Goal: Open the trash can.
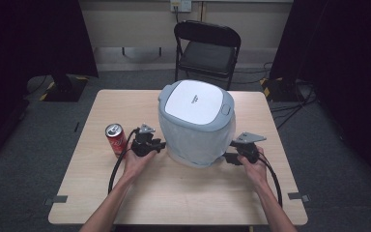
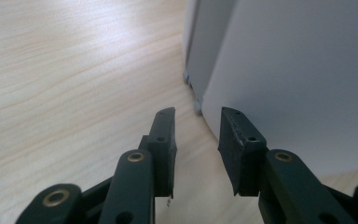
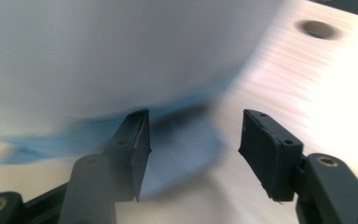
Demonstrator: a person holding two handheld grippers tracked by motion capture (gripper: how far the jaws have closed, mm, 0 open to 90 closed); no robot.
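Note:
A large grey bin with a white lid stands in the middle of the wooden table. At its lower left, my left gripper points at the bin's wall. In the left gripper view the jaws stand apart with nothing between them, and the bin's pale wall is just to their right, above small feet at its base. My right gripper sits at the bin's lower right. In the blurred right gripper view its jaws are open and empty, close under the bin's curved wall.
A red drink can stands upright just left of the left hand. A black folding chair is behind the table's far edge. Bare wood lies in front of the bin, between the two forearms.

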